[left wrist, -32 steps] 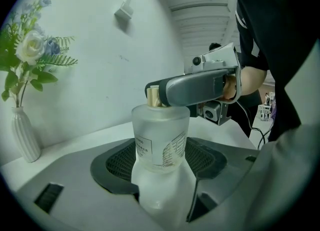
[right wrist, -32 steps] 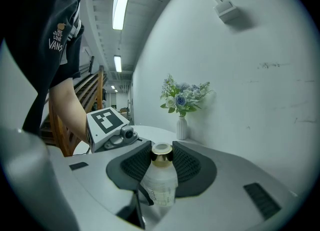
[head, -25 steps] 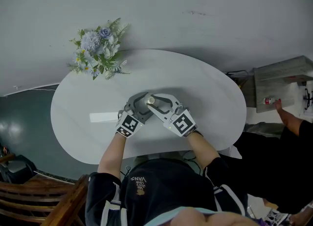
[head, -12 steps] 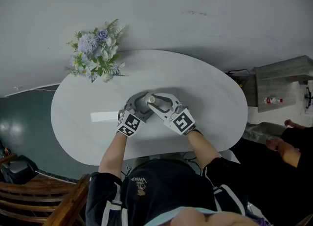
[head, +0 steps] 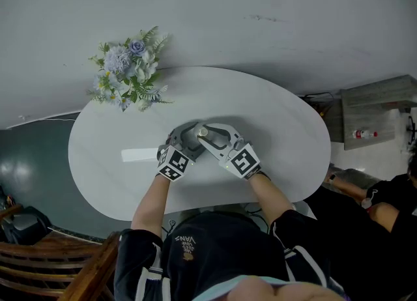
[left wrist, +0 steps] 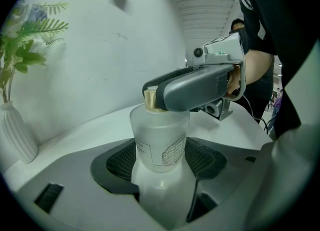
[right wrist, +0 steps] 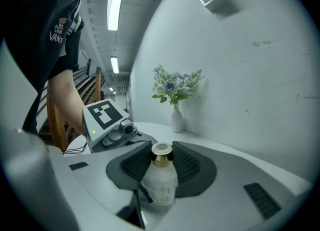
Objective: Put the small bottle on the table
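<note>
The small frosted bottle (head: 199, 135) with a gold cap stands between both grippers over the middle of the white oval table (head: 273, 117). In the left gripper view, my left gripper (left wrist: 160, 161) is shut on the bottle's body (left wrist: 160, 137), its dark mesh pads (left wrist: 120, 164) pressing both sides. The right gripper's grey jaw reaches in from the right and covers the cap. In the right gripper view, my right gripper (right wrist: 161, 162) has its pads against the gold cap (right wrist: 161, 154), with the labelled body (right wrist: 160, 187) below. In the head view the left gripper (head: 189, 134) and right gripper (head: 206, 132) meet tip to tip.
A white vase of blue and green flowers (head: 130, 71) stands at the table's far left edge. A flat white strip (head: 138, 155) lies left of the grippers. A wooden chair (head: 58, 267) is at lower left. A grey shelf (head: 374, 107) and another person (head: 388, 205) are at the right.
Both grippers and the bottle have stayed in place. The other person at the right drew a hand back from the shelf and moved lower in the view.
</note>
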### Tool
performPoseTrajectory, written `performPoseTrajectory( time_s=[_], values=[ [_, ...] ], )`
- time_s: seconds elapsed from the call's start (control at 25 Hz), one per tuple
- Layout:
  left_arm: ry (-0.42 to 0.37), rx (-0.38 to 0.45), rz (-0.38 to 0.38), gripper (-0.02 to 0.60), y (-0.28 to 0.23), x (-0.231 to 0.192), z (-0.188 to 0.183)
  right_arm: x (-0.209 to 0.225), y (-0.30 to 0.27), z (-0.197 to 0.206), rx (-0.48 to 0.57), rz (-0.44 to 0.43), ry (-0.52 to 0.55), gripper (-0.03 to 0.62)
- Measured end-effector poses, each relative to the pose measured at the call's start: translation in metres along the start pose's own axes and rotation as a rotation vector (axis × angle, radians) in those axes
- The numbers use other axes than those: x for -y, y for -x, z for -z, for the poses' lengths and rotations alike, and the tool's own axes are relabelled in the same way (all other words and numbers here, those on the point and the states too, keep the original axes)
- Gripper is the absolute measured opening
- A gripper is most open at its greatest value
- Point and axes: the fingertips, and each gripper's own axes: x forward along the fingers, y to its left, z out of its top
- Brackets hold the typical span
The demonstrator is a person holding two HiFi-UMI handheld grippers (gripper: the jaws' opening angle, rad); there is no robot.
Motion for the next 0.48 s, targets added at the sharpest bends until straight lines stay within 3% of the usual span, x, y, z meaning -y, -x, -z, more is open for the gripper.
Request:
performPoseTrajectory(
  time_s=[0.48],
  values=[
    [-0.043,-0.059,0.010,0.333,-0.0052,0.0038,0.0058,-0.0002,0.0023,0.0095,-0.023,0.006,0.004,0.147]
  ],
)
